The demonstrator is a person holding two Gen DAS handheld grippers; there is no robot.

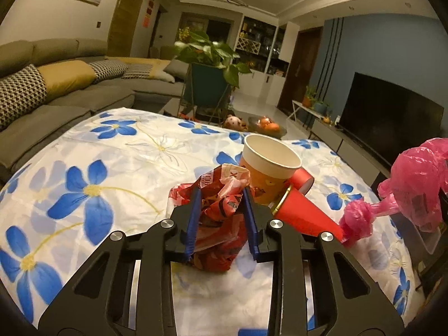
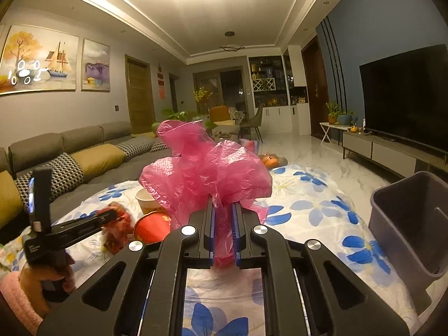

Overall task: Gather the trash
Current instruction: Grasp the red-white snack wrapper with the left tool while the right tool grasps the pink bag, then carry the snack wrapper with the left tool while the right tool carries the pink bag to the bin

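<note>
Left wrist view: the left gripper point(image 1: 221, 218) is closed on a crumpled red wrapper point(image 1: 221, 196), which bulges up between the blue pads point(image 1: 194, 218) and rests on the table point(image 1: 112, 162), covered in a white cloth with blue flowers. Just behind the wrapper stands a paper cup point(image 1: 268, 168), upright and tilted slightly, its white inside showing nothing in it. A red cup point(image 1: 302, 215) lies on its side against the paper cup, its gold-rimmed mouth toward the gripper; a second red piece point(image 1: 302, 182) pokes out behind the paper cup. At the right edge a pink bag point(image 1: 414, 184) hangs in the air above the table edge, its knotted end point(image 1: 358, 221) pointing left.

Right wrist view: the right gripper point(image 2: 223, 224) is narrowly closed on the pink bag point(image 2: 207, 173), whose loose bulk billows up above the fingers and clear of the table point(image 2: 308, 204). To the right a grey bin point(image 2: 406, 224) stands on the table, tilted by the lens; the part of its inside that shows is bare. At left a hand point(image 2: 47, 280) in a pink sleeve holds the left gripper point(image 2: 112, 218), its tip in the wrapper point(image 2: 117, 229). The red cup point(image 2: 152, 226) lies beside it, mouth toward the camera, and the paper cup point(image 2: 147, 200) stands just behind, partly hidden by the bag.
</note>
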